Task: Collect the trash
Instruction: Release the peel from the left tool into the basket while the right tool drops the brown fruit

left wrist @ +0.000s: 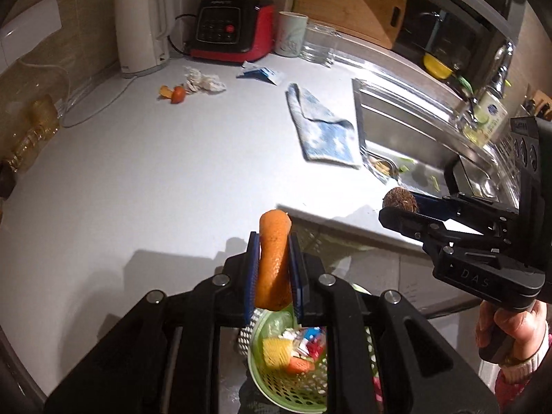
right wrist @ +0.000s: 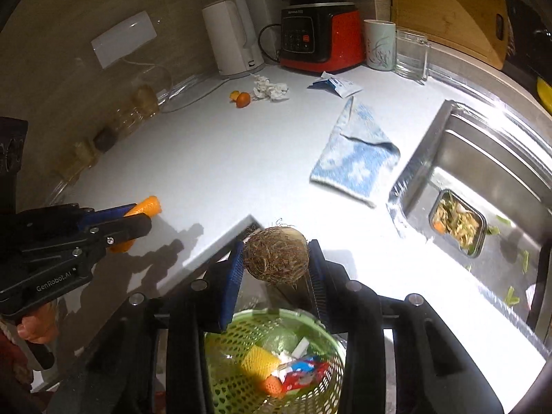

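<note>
While both hover over the green basket (right wrist: 241, 331), left gripper (left wrist: 274, 269) clamps orange peel (left wrist: 274, 258), right gripper (right wrist: 276, 262) clamps hairy husk (right wrist: 276, 257).

Home kitchen, sink (right wrist: 483, 158), kettle (right wrist: 229, 39), blender (right wrist: 321, 39)

White countertop (right wrist: 241, 158); steel sink (right wrist: 483, 158); beige tiled wall (right wrist: 69, 7).

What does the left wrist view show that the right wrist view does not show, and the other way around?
Only the left wrist view shows the tap and the soap bottle behind the sink. Only the right wrist view shows the full food container in the sink. Both show the left gripper shut on the orange peel, the right gripper shut on the brown fibrous husk, the green basket, the blue cloth and the crumpled tissue.
</note>
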A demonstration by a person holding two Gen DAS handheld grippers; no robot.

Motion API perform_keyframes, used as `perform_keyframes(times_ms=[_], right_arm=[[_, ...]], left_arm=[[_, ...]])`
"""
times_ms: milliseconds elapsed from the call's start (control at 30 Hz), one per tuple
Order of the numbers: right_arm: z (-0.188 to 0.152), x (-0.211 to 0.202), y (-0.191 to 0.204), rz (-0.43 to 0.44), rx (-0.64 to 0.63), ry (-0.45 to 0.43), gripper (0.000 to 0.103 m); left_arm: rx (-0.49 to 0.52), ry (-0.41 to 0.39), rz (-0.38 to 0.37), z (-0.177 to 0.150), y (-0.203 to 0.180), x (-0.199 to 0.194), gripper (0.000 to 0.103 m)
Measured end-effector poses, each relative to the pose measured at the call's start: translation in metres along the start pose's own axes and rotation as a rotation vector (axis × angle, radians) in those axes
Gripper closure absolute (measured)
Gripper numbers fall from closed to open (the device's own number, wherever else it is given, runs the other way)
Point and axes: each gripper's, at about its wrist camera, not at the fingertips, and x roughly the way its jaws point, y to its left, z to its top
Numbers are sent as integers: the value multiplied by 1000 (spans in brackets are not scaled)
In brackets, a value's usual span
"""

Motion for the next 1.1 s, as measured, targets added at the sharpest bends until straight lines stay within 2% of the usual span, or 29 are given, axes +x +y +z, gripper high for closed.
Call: perform_keyframes(times_ms=[167,300,433,533,567,633,667,700,800,1000,1100], right_arm=[[-53,-40,-9,4,-3,12,65],[-87,-61,-21,9,15,29,65],[-108,-73,-32,21,34,41,65],[-116,-80,-35,26,28,37,65],[-117,-82,-36,28,26,35,65],[-120,-86,-35,36,16,30,65],[-120,-87,-35,40,11,28,65],[-120,-88,-34,45,7,27,65],[-119,-89,-33,56,-4,24,65],[-115,-83,-28,78,-27,33,65],[-114,-75,-24,91,-39,47,65]], left_arm=[[-14,60,-19,-51,-50,1,87],[-34,112,-23,-90,-77,13,87],[-30,153,-13,-115,-94,31,87],[-51,203,-36,-126,-97,47,86],[-60,227,-32,-129,-97,54,82],[-74,252,-19,-133,-97,63,66],[-76,258,-2,-135,-98,64,52],[-75,254,8,-135,-99,63,42],[-68,225,14,-133,-102,52,27],[-89,155,58,-113,-92,19,11],[-112,110,102,-104,-76,-2,8]])
